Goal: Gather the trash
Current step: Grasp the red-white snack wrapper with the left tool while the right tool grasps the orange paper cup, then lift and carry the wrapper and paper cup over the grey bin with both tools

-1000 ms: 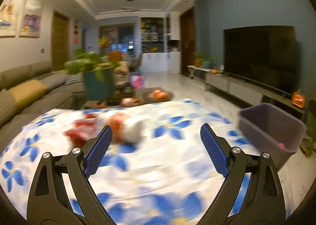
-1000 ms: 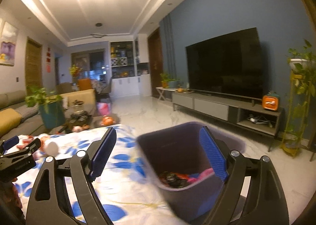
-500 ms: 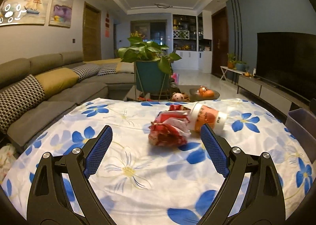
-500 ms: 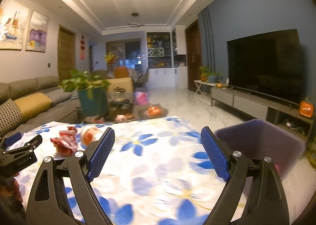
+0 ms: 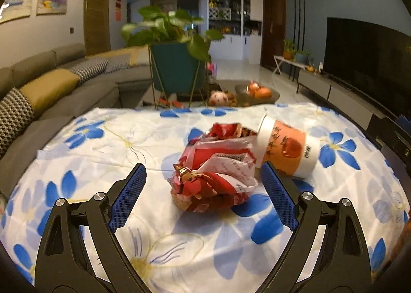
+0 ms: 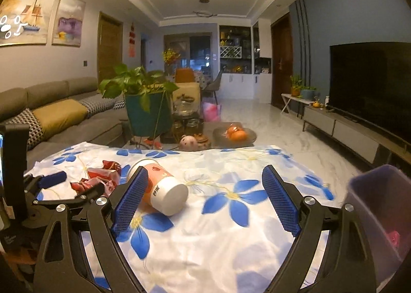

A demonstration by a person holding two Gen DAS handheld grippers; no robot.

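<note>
A crumpled red and white wrapper [image 5: 214,172] lies on the flowered tablecloth [image 5: 102,144], and an orange and white paper cup [image 5: 285,148] lies on its side touching the wrapper's right. My left gripper [image 5: 203,191] is open, its blue pads on either side of the wrapper without touching it. In the right wrist view the cup [image 6: 160,186] lies just past my open right gripper [image 6: 204,199], whose left fingertip covers part of it. The wrapper [image 6: 99,177] and the left gripper [image 6: 69,185] show at the left. A purple bin [image 6: 380,213] holding trash stands at the right.
Beyond the table's far edge stand a potted plant in a teal pot [image 5: 176,67], a small pink toy [image 5: 219,97] and a dish of oranges [image 5: 257,92]. A grey sofa [image 5: 51,87] runs along the left, a TV and low console [image 6: 359,113] along the right.
Both views have swung left, away from the bin and toward the trash. The left gripper has closed in on the wrapper, which now lies between its pads. The cup has come near the right gripper.
</note>
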